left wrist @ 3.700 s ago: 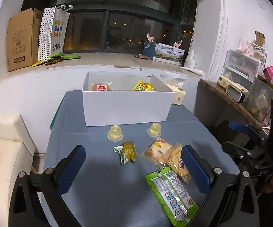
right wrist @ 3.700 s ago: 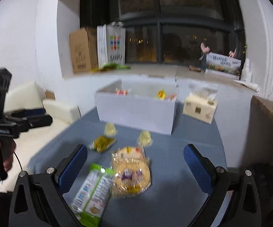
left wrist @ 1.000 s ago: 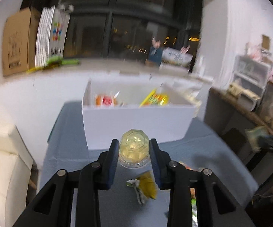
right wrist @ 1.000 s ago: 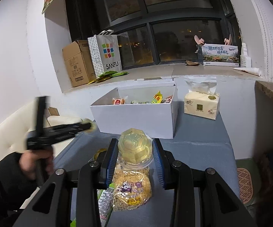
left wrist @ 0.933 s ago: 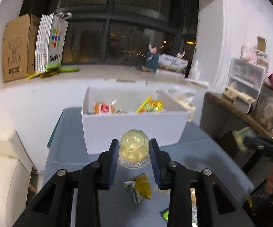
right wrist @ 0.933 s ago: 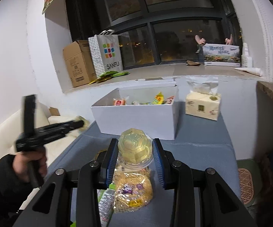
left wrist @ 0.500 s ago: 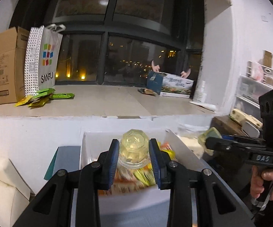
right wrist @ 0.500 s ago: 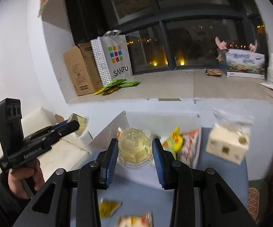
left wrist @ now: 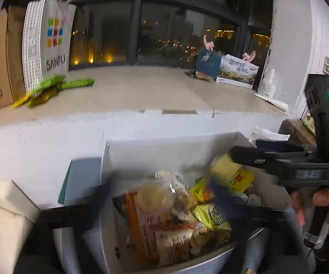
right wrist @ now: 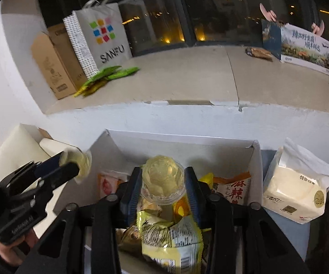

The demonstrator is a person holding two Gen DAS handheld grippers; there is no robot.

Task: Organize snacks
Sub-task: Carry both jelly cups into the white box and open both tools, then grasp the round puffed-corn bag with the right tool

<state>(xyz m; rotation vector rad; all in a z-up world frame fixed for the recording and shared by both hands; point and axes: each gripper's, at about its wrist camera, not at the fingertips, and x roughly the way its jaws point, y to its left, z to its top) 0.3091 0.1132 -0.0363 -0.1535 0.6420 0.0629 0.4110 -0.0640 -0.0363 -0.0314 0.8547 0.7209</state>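
Note:
A white box holds several snack packets. My left gripper hangs over the box, blurred, its fingers spread; a yellow jelly cup sits between and below them over the packets. In the right wrist view the left gripper still shows a jelly cup at its tips by the box's left wall. My right gripper is shut on a second yellow jelly cup above the box's middle. It also shows in the left wrist view over the box's right side.
A tissue pack stands right of the box. The windowsill behind holds a SANFU bag, a cardboard box, green packets and a printed box. A cream sofa is at left.
Both grippers have carried their jelly cups from the table up over the white box. The left gripper's fingers have spread apart and its cup is dropping toward the packets.

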